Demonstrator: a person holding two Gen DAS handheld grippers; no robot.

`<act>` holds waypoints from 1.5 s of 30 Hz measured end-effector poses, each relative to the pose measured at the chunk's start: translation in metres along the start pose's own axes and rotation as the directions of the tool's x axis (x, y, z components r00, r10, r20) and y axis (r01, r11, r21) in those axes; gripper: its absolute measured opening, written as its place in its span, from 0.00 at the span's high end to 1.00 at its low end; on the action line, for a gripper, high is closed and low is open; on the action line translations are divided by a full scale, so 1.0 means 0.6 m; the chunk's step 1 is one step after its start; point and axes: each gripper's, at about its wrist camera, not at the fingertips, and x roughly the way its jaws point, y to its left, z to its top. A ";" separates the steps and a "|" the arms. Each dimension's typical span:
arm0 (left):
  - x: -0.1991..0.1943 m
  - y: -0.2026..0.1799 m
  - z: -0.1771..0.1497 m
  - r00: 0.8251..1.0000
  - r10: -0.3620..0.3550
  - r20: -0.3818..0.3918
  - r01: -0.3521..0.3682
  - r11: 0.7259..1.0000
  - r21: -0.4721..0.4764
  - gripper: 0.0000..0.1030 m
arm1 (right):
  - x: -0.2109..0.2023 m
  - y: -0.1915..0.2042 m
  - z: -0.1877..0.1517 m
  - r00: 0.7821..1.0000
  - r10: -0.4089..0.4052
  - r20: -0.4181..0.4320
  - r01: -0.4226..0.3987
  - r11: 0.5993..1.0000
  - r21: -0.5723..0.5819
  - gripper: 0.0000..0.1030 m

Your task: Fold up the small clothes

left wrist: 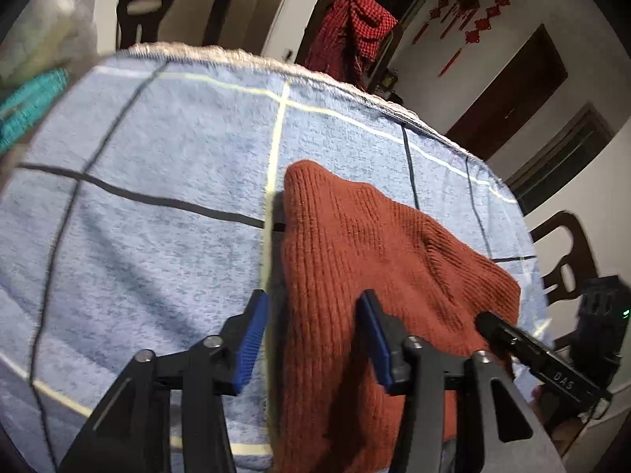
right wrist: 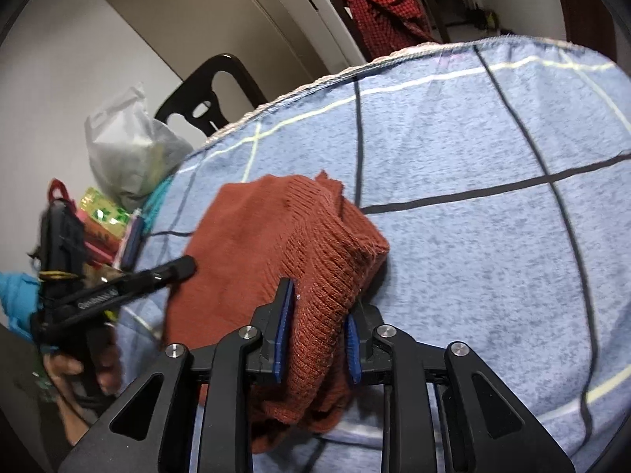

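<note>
A rust-red knitted garment lies bunched on a blue checked towel that covers the table. My left gripper is open, its blue-padded fingers spread over the garment's left edge, gripping nothing. In the right wrist view my right gripper has its blue pads pressed on a thick fold of the garment, which bulges up between them. The left gripper's finger reaches the garment's left side there. The right gripper's finger shows at the garment's right edge in the left wrist view.
Dark chairs stand behind the table; one holds a red checked cloth. A white plastic bag and colourful packets sit at the table's left end, by teal fabric. The towel extends to the right.
</note>
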 end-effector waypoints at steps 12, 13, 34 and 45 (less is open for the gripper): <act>-0.068 -0.057 -0.116 0.984 0.128 0.121 -0.141 0.984 0.112 0.30 | -0.078 0.062 -0.082 0.977 -0.147 0.153 0.173 0.971 -0.168 0.53; -0.071 -0.059 -0.129 0.981 0.144 0.133 -0.159 0.981 0.109 0.30 | -0.079 0.068 -0.096 0.976 -0.157 0.153 0.185 0.965 -0.185 0.53; -0.053 -0.070 -0.258 0.940 0.314 0.132 -0.328 0.939 0.106 0.29 | -0.043 0.084 -0.216 0.935 -0.349 0.058 0.351 0.897 -0.269 0.53; -0.044 -0.075 -0.261 0.940 0.314 0.136 -0.329 0.938 0.110 0.18 | -0.038 0.091 -0.221 0.924 -0.373 0.089 0.383 0.884 -0.270 0.48</act>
